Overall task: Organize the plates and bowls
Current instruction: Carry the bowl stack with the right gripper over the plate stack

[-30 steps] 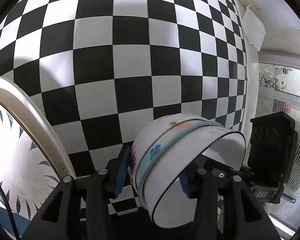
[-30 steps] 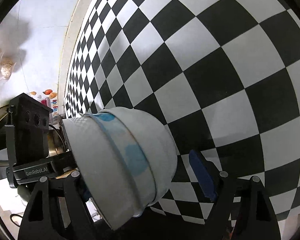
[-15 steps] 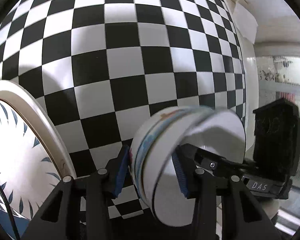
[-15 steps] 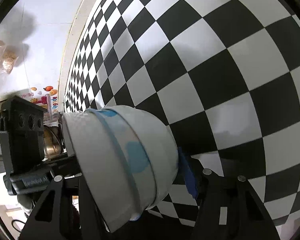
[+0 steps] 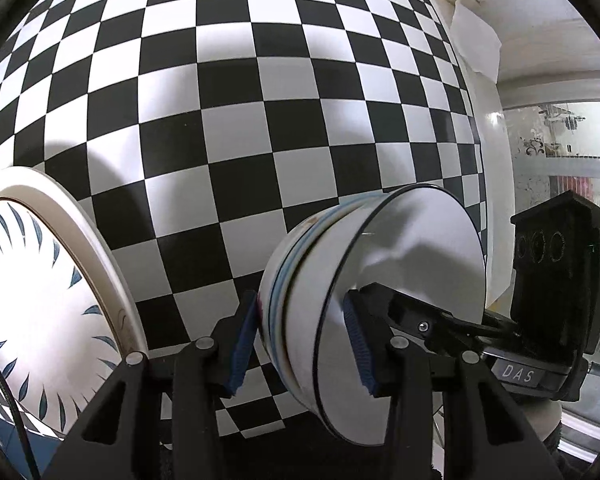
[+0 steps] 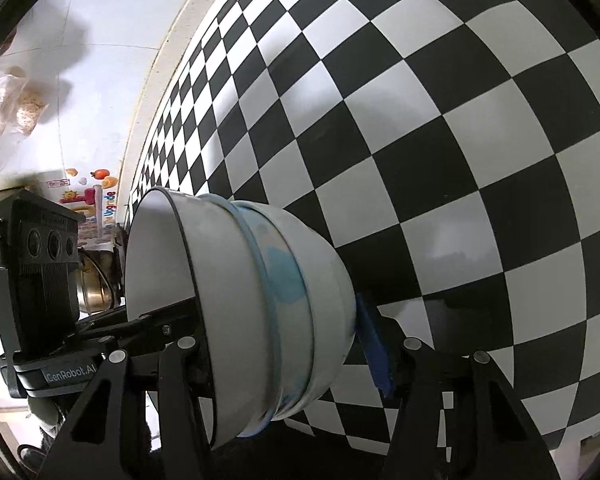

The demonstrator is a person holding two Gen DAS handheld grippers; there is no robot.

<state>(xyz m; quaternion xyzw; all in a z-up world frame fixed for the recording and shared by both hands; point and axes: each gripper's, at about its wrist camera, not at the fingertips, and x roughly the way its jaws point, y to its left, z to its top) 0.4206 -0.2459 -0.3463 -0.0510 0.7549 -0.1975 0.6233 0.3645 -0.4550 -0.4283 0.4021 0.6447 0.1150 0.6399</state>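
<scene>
Left gripper (image 5: 304, 344) and right gripper (image 6: 284, 344) both straddle the wall of the same bowl stack (image 5: 364, 304), jaws nearly closed on it, one pad outside, one inside. We hold it on edge between the two grippers, mouth facing the right gripper's body, bases toward the plate (image 5: 40, 300), which lies left of the left gripper on the checkered counter (image 5: 260, 120). Stack looks like nested white bowls, blue band, dark rim. We judge that setting it down needs both grippers rotating together.

Nested white bowls (image 5: 380, 304), blue-banded outer, black-rimmed inner, tipped on edge above checkered table (image 5: 260, 120). White plate (image 5: 40, 312), blue leaf marks, lies at left on table.
</scene>
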